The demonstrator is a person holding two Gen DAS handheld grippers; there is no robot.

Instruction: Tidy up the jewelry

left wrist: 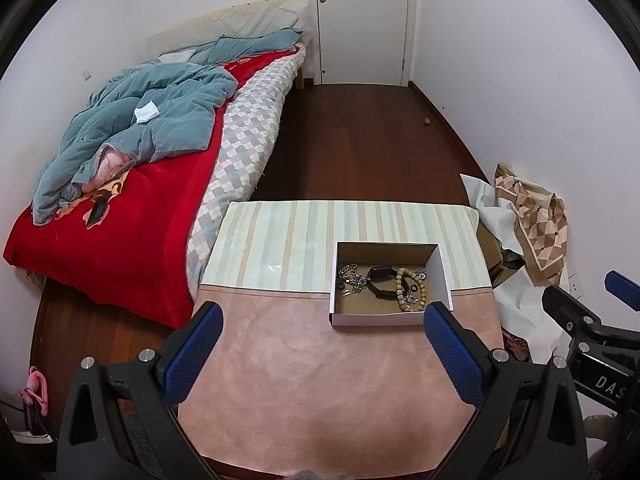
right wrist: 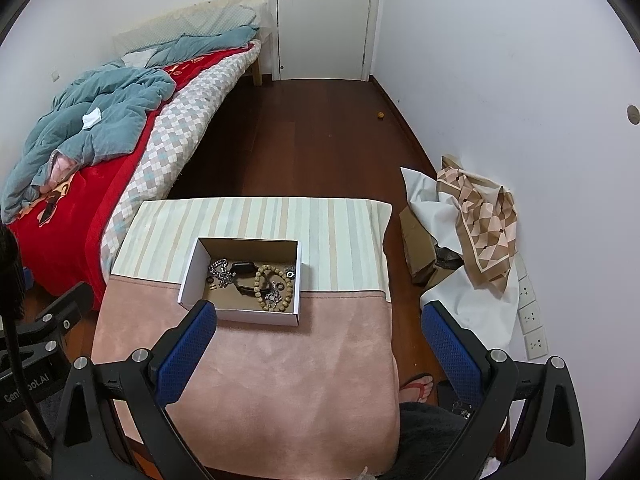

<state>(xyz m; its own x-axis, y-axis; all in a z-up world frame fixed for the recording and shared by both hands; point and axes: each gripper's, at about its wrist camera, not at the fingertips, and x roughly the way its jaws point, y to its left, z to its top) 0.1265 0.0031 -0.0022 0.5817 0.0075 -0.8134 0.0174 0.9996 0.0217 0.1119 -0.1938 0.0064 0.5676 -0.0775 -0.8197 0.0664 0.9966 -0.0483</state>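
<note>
One open white cardboard box (left wrist: 390,318) is sitting on the table (left wrist: 320,380), which is wearing a pink cloth near the grippers and a striped cloth (left wrist: 304,232) beyond. The box is lying ahead of the left gripper (left wrist: 322,318), just beyond its right finger (left wrist: 452,352), and ahead and to the left of the right gripper (right wrist: 316,320), whose left finger (right wrist: 188,344) is overlapping the box's near left corner in that view.

Inside the box, all the jewelry is lying together: one silver chain (left wrist: 352,276) at the left, one black band (left wrist: 380,280) in the middle, one loop of wooden beads (left wrist: 406,290) at the right, and several small rings and studs too tiny to be counting.

Both grippers are hovering above the pink cloth with jaws spread wide, gripping nothing. One bed (left wrist: 132,208) is standing to the left.
</note>
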